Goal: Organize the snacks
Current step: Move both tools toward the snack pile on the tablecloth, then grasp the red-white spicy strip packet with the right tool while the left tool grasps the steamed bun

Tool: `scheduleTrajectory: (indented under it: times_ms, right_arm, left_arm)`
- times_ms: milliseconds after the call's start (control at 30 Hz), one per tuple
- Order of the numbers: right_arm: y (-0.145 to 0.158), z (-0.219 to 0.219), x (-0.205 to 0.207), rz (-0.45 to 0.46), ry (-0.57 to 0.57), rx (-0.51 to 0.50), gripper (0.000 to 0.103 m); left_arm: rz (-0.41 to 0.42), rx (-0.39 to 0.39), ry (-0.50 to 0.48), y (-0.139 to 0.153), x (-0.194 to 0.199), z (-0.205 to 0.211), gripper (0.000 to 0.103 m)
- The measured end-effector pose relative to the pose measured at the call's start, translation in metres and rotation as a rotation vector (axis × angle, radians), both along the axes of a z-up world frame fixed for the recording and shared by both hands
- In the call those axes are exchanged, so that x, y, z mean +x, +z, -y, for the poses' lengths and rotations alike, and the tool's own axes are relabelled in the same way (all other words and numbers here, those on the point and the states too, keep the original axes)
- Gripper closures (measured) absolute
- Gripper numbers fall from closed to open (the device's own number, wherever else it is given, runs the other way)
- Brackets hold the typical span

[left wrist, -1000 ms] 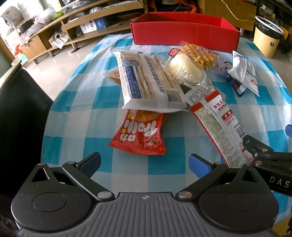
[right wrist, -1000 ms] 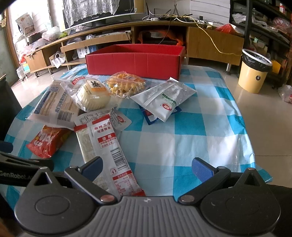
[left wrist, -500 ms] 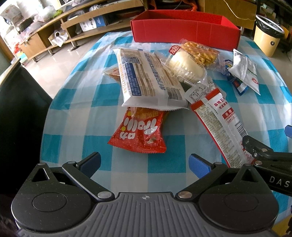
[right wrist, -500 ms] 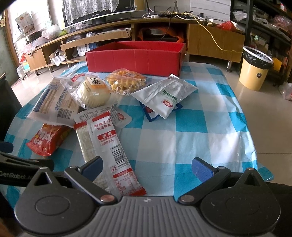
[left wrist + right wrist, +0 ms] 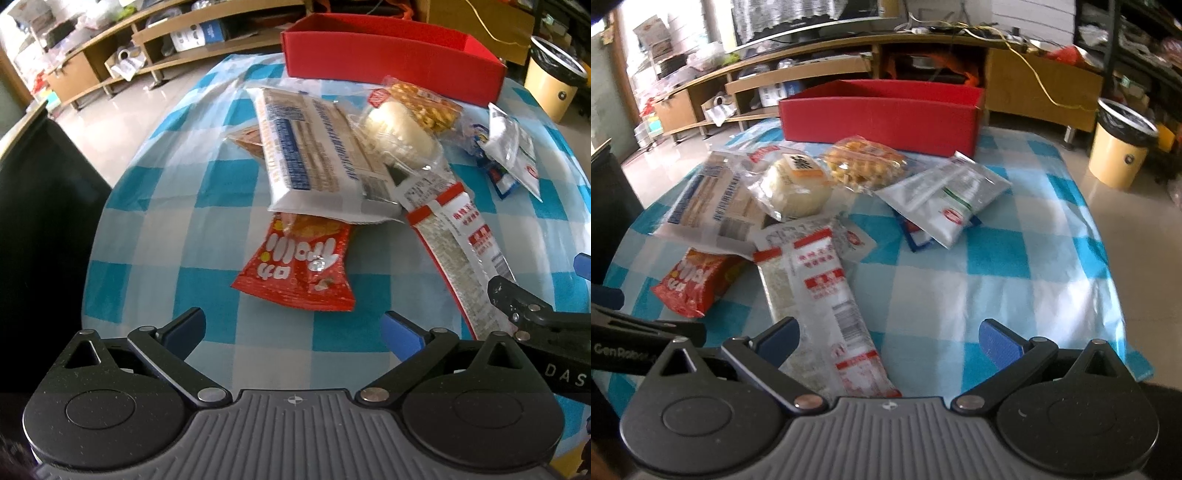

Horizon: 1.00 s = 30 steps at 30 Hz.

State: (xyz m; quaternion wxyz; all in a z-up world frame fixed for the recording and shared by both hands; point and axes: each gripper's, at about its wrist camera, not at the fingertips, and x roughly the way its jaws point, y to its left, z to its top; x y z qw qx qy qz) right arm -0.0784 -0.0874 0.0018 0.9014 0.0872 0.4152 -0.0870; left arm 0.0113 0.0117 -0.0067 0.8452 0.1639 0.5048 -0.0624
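Observation:
Several snack packs lie on a blue-checked tablecloth (image 5: 177, 229). A red chip bag (image 5: 299, 269) lies just ahead of my open, empty left gripper (image 5: 291, 328). A large white cracker pack (image 5: 317, 162) overlaps it, with a round bun pack (image 5: 399, 133) and a waffle pack (image 5: 424, 103) behind. A long red-and-white pack (image 5: 827, 291) lies between the fingers of my open, empty right gripper (image 5: 890, 332). A white pouch (image 5: 945, 195) lies right of the pile. An open red box (image 5: 882, 114) stands at the table's far edge.
A yellow waste bin (image 5: 1119, 147) stands on the floor at the right. Low wooden shelving (image 5: 798, 81) runs along the back wall. A dark chair back (image 5: 40, 221) is at the table's left edge. The right gripper's body (image 5: 535, 321) shows in the left wrist view.
Both grippers have moved forward toward the snacks; the packs look nearer. The right view has swung a little left. No pack has moved.

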Motion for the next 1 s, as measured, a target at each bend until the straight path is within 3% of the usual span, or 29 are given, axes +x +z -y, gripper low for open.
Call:
scheduleTrajectory:
  times_ms: [167,467,567,767,833,1000]
  right_arm:
    - [0.000,-0.006,0.015,-0.010,0.074,0.002,0.002]
    - [-0.009,-0.022,0.041,-0.047,0.242,-0.010,0.004]
    - [-0.016,-0.024,0.048,-0.081,0.271,0.005,0.019]
    - [-0.021,-0.033,0.049,-0.097,0.309,-0.057,0.030]
    - [-0.018,-0.030,0.046,-0.083,0.310,-0.067,0.055]
    - [-0.012,-0.012,0.042,-0.088,0.308,-0.013,0.060]
  left_arm:
    - [0.016,0.013,0.022,0.002,0.005,-0.008,0.001]
    - [0.025,-0.035,0.069,0.005,0.020,-0.026,0.001]
    - [0.035,-0.046,0.078,0.007,0.024,-0.031,0.001]
    - [0.057,-0.066,0.074,0.013,0.027,-0.031,0.000]
    - [0.076,-0.082,0.059,0.019,0.027,-0.028,0.000]
    - [0.150,-0.120,-0.054,0.046,0.026,-0.005,0.000]
